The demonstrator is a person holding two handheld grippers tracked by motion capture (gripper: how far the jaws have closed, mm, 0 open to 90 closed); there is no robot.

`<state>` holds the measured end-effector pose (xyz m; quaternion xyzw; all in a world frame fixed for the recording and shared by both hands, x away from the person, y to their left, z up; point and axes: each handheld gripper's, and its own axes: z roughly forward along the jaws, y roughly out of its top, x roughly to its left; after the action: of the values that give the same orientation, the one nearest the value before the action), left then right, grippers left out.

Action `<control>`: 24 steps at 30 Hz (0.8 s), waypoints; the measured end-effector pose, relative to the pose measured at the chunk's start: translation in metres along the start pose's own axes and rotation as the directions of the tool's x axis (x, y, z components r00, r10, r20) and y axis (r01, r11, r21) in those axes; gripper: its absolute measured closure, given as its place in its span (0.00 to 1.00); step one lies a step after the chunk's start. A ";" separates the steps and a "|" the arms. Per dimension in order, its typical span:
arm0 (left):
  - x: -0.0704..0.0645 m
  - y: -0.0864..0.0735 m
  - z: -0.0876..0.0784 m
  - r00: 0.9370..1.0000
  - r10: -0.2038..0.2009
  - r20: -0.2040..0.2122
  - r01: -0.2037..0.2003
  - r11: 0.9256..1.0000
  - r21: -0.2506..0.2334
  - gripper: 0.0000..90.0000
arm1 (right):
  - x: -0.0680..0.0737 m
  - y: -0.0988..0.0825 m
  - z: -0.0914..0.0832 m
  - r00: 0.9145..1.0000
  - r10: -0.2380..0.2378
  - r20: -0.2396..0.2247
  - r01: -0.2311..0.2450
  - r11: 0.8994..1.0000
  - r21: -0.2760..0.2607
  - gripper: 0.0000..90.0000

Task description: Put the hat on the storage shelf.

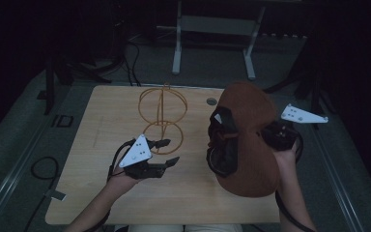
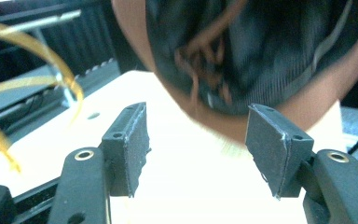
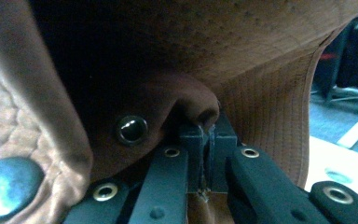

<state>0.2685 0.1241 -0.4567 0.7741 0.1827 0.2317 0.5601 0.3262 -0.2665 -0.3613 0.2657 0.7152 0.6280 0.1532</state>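
while pinched by the right gripper, the brown hat hangs.

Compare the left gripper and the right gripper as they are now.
The left gripper is open and holds nothing; the right gripper is shut on the brown hat. The left sits near the wire stand; the right is beside the hat. Both carry grey three-cornered plates.

The room is dim, and the upper corners of the high view fall to near black. A pale wooden table with rounded corners fills the middle, a small round grommet near its far edge. Grey floor surrounds it. At top centre stands a light metal frame on two legs. Dark cables trail at upper left, and another cable loop lies at lower left.
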 end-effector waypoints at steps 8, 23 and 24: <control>0.004 -0.048 -0.017 0.995 -0.059 -0.081 0.067 0.993 0.095 0.40 | -0.017 0.023 0.020 0.999 -0.009 0.052 0.009 1.000 0.000 0.97; -0.007 -0.120 -0.070 0.903 -0.253 -0.346 0.320 0.935 0.152 0.15 | -0.049 0.053 0.073 0.992 0.019 0.127 -0.022 1.000 0.020 0.97; -0.009 -0.123 -0.073 0.898 -0.250 -0.363 0.324 0.933 0.159 0.11 | -0.051 0.057 0.078 0.991 0.015 0.130 -0.018 1.000 0.021 0.97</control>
<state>0.2170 0.2137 -0.5558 0.7433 0.4124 0.2536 0.4616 0.4209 -0.2279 -0.3245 0.3136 0.7085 0.6026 0.1913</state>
